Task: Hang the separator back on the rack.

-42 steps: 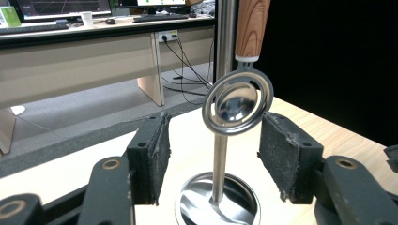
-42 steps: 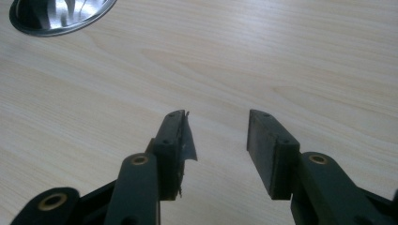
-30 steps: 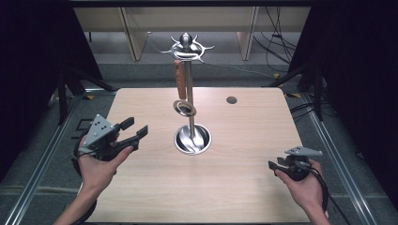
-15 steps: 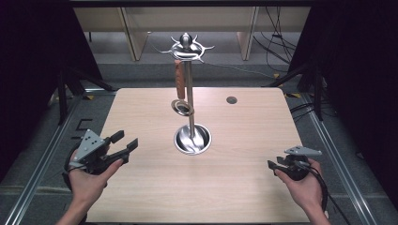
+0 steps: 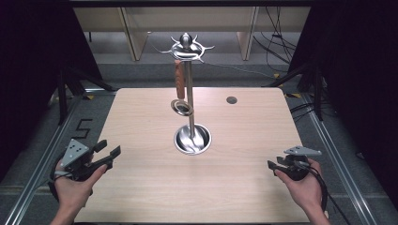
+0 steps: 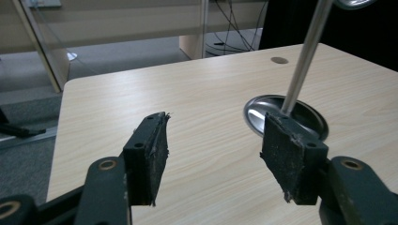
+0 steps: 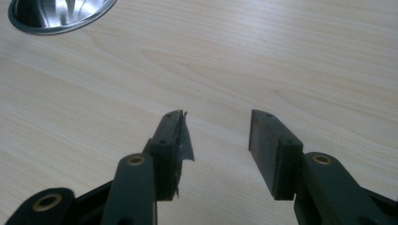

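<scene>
A shiny metal stand rises from a round dished base (image 5: pixel 192 139) at the table's middle, its pole (image 5: pixel 189 98) topped by curved hooks (image 5: pixel 187 47). A utensil with a brown handle (image 5: pixel 179 77) and a ring-shaped metal end (image 5: pixel 182 107) hangs from a hook. My left gripper (image 5: pixel 109 147) is open at the table's front-left edge, pointing toward the stand. In the left gripper view the open gripper (image 6: pixel 216 154) holds nothing, with the base (image 6: pixel 305 119) beyond. My right gripper (image 5: pixel 273 164) is open at the front right; in the right gripper view the gripper (image 7: pixel 216 136) hovers over bare wood.
The light wooden table (image 5: pixel 141 122) has a small dark round grommet (image 5: pixel 231 100) at the back right. Grey floor, rails and cables surround it, with wooden shelving legs behind. The stand's base (image 7: pixel 56 14) shows at the upper left of the right gripper view.
My left gripper has drawn back and outward from over the table's left side to its front-left edge. The right gripper has stayed put.
</scene>
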`<state>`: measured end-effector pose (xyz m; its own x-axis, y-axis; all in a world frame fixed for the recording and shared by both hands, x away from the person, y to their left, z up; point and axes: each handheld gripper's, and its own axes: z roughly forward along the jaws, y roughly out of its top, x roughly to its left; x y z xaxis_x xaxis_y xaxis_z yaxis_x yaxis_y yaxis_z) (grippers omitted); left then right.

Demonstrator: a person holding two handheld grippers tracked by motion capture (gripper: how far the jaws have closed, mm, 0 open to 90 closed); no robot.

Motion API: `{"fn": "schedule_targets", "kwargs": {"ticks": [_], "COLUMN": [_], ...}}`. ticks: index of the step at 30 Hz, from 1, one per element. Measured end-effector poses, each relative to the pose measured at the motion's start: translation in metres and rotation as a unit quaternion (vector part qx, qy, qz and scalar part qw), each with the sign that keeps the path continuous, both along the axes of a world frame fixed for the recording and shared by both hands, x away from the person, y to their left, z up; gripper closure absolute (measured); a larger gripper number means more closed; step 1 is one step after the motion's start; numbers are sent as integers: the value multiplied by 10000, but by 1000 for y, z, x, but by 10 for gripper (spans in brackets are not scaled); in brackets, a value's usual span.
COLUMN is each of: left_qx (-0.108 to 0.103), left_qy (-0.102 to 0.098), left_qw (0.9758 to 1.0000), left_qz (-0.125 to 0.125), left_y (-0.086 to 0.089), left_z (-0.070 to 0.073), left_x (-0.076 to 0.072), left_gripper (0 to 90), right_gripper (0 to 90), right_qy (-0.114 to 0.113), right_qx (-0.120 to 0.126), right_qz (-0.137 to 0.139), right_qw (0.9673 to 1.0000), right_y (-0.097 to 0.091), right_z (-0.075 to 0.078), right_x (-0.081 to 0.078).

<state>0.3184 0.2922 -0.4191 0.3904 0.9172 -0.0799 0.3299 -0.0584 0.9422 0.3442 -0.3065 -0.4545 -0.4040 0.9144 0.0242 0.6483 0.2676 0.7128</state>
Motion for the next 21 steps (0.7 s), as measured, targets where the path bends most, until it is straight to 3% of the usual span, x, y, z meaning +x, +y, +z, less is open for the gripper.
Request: {"fn": "schedule_targets", "kwargs": {"ticks": [7, 8, 9, 12, 15, 18, 21], "left_qx": [-86, -126, -95, -119, -127, -181, 0], "left_qy": [252, 216, 332, 331, 417, 578, 578], "left_qw": [9988, 9988, 9981, 9973, 9963, 9949, 9946], "left_qz": [406, 427, 507, 642, 737, 807, 859], "left_y": [19, 21, 24, 29, 31, 32, 30], "left_z": [-14, -16, -18, -24, -31, -35, -35], "left_x": [7, 8, 9, 12, 15, 17, 17], "left_gripper": [405, 405, 405, 405, 405, 405, 405], "right_gripper": [557, 556, 555, 555, 553, 552, 551], "right_qy": [63, 109, 121, 10, 38, 165, 166], "right_qx": [169, 155, 164, 146, 120, 35, 33], "right_qz": [-59, -133, -142, 30, 23, -219, -216], "right_qw": [9998, 9997, 9997, 9999, 9999, 9996, 9996], "right_y": [1, 1, 2, 0, 0, 0, 0], "right_z": [0, 1, 1, -1, -1, -1, -1], "right_x": [0, -1, -1, 1, 1, 1, 1]}}
